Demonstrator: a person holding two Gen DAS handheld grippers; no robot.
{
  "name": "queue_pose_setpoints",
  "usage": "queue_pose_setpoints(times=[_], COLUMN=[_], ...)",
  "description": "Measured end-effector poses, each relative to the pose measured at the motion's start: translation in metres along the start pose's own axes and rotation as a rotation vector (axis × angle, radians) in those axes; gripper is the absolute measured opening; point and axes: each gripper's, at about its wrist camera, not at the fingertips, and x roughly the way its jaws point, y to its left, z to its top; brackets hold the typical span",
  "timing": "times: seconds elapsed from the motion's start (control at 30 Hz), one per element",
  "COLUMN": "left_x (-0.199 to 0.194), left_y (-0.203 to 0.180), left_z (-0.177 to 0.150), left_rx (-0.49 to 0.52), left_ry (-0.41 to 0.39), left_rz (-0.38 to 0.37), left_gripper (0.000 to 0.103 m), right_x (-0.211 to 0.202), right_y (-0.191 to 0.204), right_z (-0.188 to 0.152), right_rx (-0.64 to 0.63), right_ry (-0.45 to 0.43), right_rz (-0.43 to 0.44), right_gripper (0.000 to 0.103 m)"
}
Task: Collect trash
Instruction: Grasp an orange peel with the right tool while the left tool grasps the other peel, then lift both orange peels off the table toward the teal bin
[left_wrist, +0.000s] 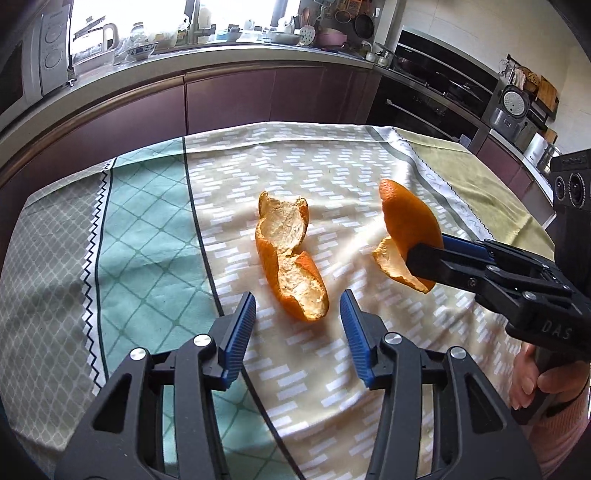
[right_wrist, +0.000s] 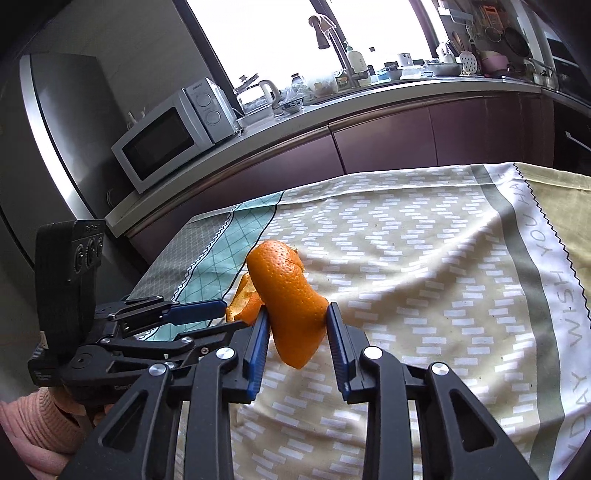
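The right gripper (right_wrist: 297, 325) pinches one orange peel (right_wrist: 291, 299) above the tablecloth (right_wrist: 424, 277), while the left gripper (left_wrist: 297, 310), jaws apart and empty, flanks the second peel (left_wrist: 290, 254) lying toward twelve o'clock.

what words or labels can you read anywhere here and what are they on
"DAS": on the right gripper body, cut off by the frame edge.
"WISH YOU HA": on the white band of the tablecloth; "DAY" stands lower on that band; both are cut off.
Microwave: a small brand mark above the dials, too blurred to read.
Left gripper: small marks on the camera block and body, too small to read.
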Motion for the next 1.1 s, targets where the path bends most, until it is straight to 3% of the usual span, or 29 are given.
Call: queue_pose_setpoints(times=[0.3,0.53,0.9,1.1], left_x=[0.010,-0.006,-0.076,-0.112], left_y=[-0.008,0.000,0.027,0.046], left_z=[0.004,-0.005,-0.033,-0.061], left_rx=[0.036,-0.004,-0.031,-0.042], left_ry=[-0.003,-0.026,-0.122,-0.134], left_rz=[0.077,0.070,0.082,0.103], left_gripper=[0.030,0.021,0.020,0.020], right_x=[-0.002,-0.002,-0.006,-0.003], right_y=[-0.006,-0.002,0.030,0.056], right_z=[-0.001,0.000,0.000,-0.004], right_rx=[0.013,0.006,-0.036,-0.071], right_ry=[-0.008,-0.009,-0.018,-0.003], right_rz=[0.019,0.033,0.090,0.133], right_gripper=[0.029,0.029,0.029,0.029])
